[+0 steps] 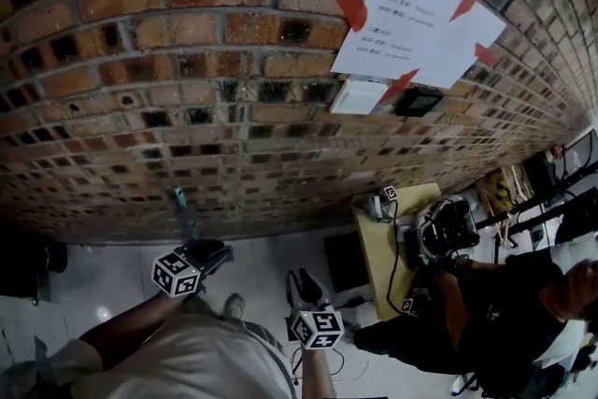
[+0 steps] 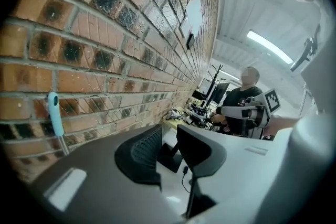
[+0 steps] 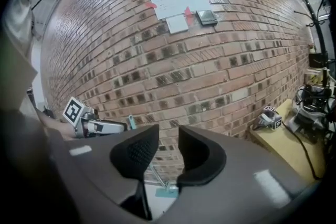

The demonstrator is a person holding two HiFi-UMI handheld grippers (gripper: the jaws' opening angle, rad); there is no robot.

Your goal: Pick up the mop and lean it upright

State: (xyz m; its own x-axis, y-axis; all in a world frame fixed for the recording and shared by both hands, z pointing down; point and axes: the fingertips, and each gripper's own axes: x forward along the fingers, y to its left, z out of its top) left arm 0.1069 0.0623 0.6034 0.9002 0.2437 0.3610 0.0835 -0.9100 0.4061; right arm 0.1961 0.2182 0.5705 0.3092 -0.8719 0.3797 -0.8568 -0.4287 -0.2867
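At the foot of the brick wall [image 1: 187,61], the mop [image 1: 179,199] leans upright, just ahead of your left gripper [image 2: 168,140]. Your right gripper [image 3: 168,141] sits farther off. Both have their jaws slightly parted, holding nothing.

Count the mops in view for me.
1. The mop stands against the brick wall, ahead of the left claw, teal grip up, head on the floor. Others could be hidden out of frame.
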